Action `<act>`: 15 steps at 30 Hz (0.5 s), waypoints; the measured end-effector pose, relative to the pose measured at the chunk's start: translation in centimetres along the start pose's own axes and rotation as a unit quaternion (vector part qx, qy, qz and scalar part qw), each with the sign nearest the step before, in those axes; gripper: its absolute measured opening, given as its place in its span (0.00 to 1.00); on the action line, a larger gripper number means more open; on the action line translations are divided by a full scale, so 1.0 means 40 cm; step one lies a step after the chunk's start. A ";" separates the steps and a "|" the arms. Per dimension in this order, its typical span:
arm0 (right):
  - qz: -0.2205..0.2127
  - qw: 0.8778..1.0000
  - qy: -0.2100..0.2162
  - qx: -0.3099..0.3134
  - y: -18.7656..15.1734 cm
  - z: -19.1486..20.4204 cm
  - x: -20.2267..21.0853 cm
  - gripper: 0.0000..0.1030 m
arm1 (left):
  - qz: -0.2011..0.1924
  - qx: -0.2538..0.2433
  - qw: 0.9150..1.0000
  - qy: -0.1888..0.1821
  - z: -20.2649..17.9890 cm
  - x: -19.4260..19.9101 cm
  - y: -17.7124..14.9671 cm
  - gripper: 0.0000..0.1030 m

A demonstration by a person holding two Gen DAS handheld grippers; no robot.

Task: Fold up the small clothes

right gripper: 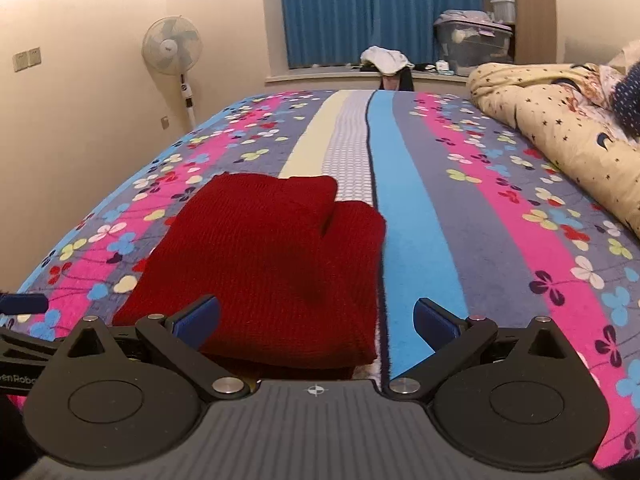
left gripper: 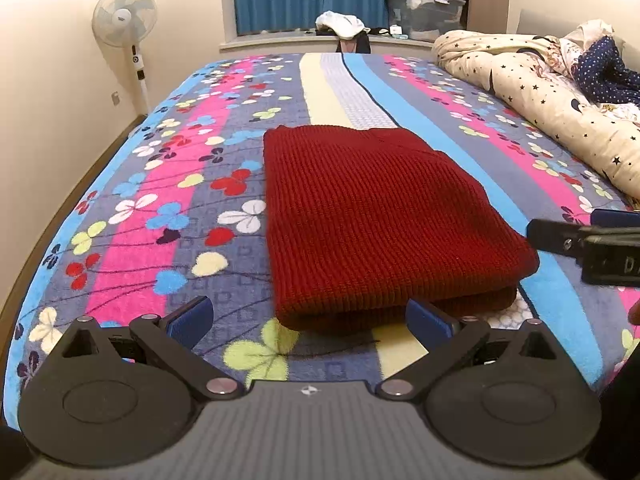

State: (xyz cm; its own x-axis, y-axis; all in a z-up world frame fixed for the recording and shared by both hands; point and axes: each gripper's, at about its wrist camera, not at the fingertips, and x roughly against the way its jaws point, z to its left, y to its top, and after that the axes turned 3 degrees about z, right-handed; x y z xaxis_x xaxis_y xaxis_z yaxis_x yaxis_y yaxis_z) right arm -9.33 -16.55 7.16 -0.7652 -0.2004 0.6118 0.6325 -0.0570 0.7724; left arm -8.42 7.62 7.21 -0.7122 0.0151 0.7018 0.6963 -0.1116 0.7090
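Left gripper (left gripper: 309, 322): blue pads (left gripper: 192, 317) spread wide, nothing held, aimed level across the bed (left gripper: 200, 200) just short of the near folded edge of the red knit garment (left gripper: 380, 216). Right gripper (right gripper: 316, 320): jaws likewise parted and empty, poised low over the garment's near right corner, left pad (right gripper: 200, 320) above the knit. Garment (right gripper: 264, 264): folded into a thick rectangle, flat on the floral blanket near the bed's near edge, midway across. Rumpled star-print quilt (left gripper: 540, 92) along the right edge. Standing fan (left gripper: 125, 16) beyond the left edge.
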 end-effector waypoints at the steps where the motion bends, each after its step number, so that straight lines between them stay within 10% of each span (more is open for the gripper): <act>1: 0.001 1.000 0.000 0.006 -0.002 0.007 -0.001 0.99 | 0.000 0.001 1.000 -0.001 0.000 0.001 0.000 1.00; 15: -0.001 1.000 0.004 0.022 -0.005 0.042 -0.010 0.99 | -0.019 0.009 1.000 -0.005 0.009 0.016 0.000 1.00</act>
State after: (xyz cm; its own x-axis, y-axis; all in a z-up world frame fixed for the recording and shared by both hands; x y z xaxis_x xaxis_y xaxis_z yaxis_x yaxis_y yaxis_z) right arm -9.37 -14.83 7.04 -0.7647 -0.2083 0.6097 0.6258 -0.0146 0.7799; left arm -8.85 7.97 7.66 -0.7372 0.0286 0.6750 0.6705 -0.0921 0.7362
